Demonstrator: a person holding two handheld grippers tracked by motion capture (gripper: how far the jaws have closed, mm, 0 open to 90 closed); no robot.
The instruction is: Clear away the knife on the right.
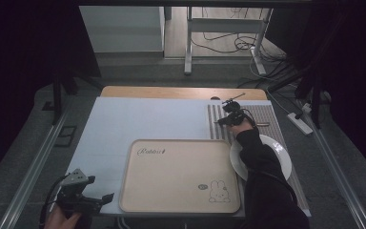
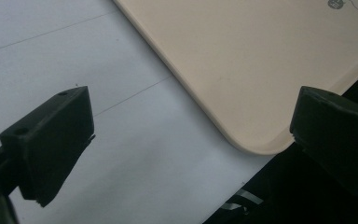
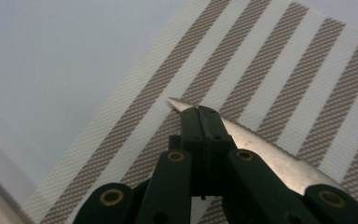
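The right gripper, black and hand-held, hangs over the far right part of the table with its jaws drawn fully together; in the right gripper view they meet over the serrated steel blade of a table knife, whose pointed tip shows just past them, though whether the pads pinch the blade or only cover it cannot be told. The knife lies on a brown-and-cream striped woven placemat along the table's right edge, its handle end showing just right of the gripper in the high view. The pale blue-grey table top carries a large beige rectangular plastic tray printed with a small rabbit, set against the near edge at the middle. A round white plate sits on the placemat just right of the tray, partly under the person's dark sleeve. The left gripper rests at the near left corner of the table, jaws spread wide with nothing between them, beside the tray's near left corner.
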